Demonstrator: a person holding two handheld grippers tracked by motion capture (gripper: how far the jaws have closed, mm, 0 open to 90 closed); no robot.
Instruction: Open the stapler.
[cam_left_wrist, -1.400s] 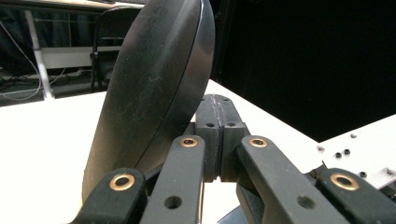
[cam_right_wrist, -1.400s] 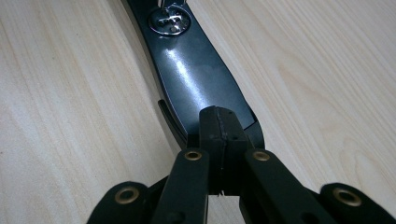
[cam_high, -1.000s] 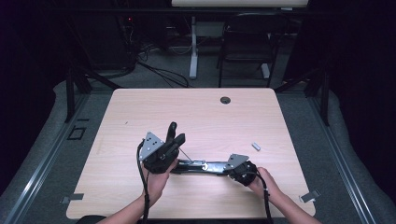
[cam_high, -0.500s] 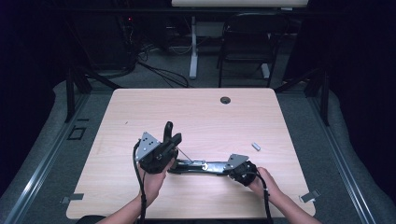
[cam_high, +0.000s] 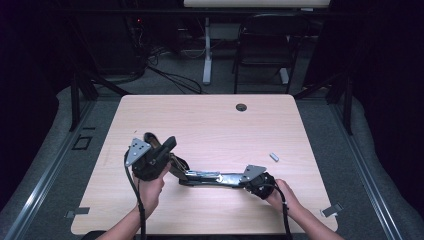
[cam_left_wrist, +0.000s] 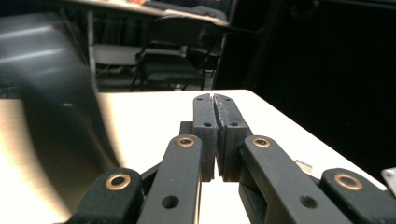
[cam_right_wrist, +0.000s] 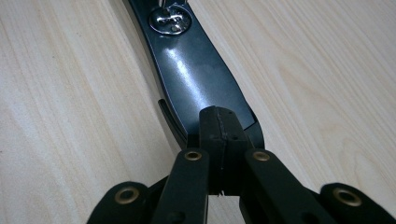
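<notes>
A: Left gripper (cam_left_wrist: 215, 100): state?

B: Clenched, pads are pressed flat together and nothing is held. It is raised off the table (cam_high: 210, 125), with the jaws aimed at the far edge.

A: Right gripper (cam_right_wrist: 219, 114)?

B: Also clenched, nothing seen between the pads. The tips are laid on the near end of the tool (cam_high: 207, 176). Whether it is being pressed down can't be told.

A: Where is the tool placed?

B: Flat on the table and stretched between the two hands. The right gripper is touching one end. The other end is just beside and below the left gripper, apart from its tips. In the right gripper view the black handle is seen running away from the jaws, with a chrome rivet (cam_right_wrist: 170, 19) farther along it.

A: Step in hand?

B: Judged as: the tool is being pinned by the right gripper while the left is being brought round to its free end.

A: How is it done well?

B: The right tips should be kept centred on the handle, since glossy plastic is easily slipped off. The left jaws have to be opened before anything can be taken, then tilted down and lined up along the tool. The free end should be closed on squarely, not at a corner.

A: Anything else nearby?

B: A small grey piece (cam_high: 273, 156) is lying well apart, beyond the right hand. It isn't touched.
</notes>
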